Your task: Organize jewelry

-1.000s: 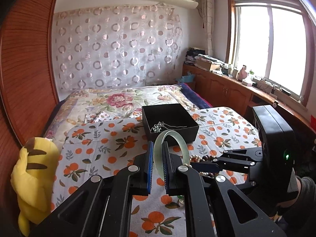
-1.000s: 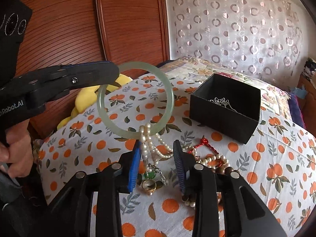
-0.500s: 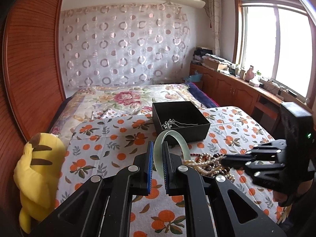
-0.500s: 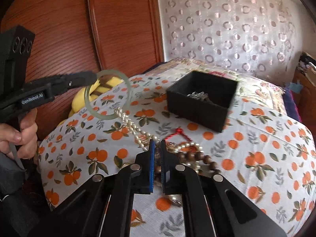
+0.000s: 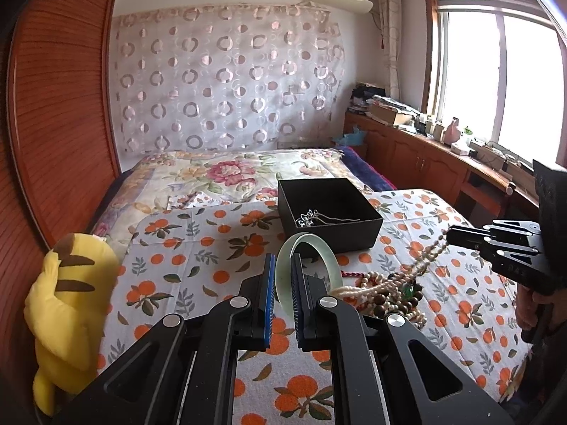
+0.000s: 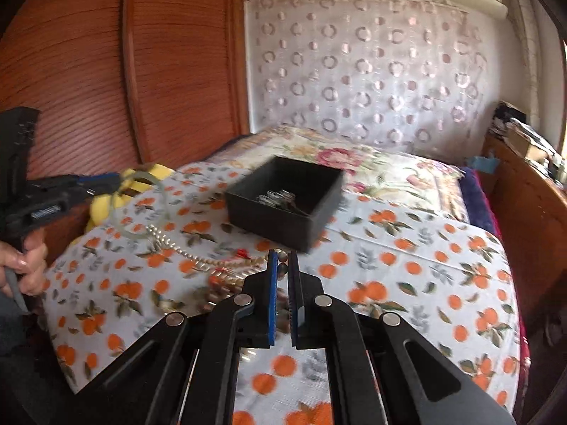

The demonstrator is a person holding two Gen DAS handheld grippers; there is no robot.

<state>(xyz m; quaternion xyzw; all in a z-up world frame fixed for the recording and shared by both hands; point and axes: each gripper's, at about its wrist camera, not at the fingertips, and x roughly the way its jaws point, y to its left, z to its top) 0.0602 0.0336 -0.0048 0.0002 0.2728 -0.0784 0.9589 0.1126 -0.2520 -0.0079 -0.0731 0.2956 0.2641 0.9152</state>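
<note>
My left gripper [image 5: 283,265] is shut on a pale green jade bangle [image 5: 319,251], held upright above the orange-print bedspread. A pearl strand [image 5: 354,288] hangs through the bangle. My right gripper [image 6: 282,264] is shut on a wooden bead strand [image 6: 282,269] and lifts it from the jewelry pile [image 5: 389,294]; the strand [image 5: 428,251] stretches taut up to its tips. A black open box [image 5: 329,212] with a silver chain [image 5: 312,217] inside sits beyond the pile. The box also shows in the right wrist view [image 6: 283,202], blurred.
A yellow plush toy [image 5: 67,304] lies at the bed's left edge by the wooden headboard [image 5: 60,106]. A wooden cabinet [image 5: 425,163] under the window runs along the right. The floral quilt [image 5: 226,173] covers the far bed.
My right gripper closed on the bead strand and pulled up and back to the right, drawing it taut. My left gripper with the bangle drew back and left, dragging the pearl strand.
</note>
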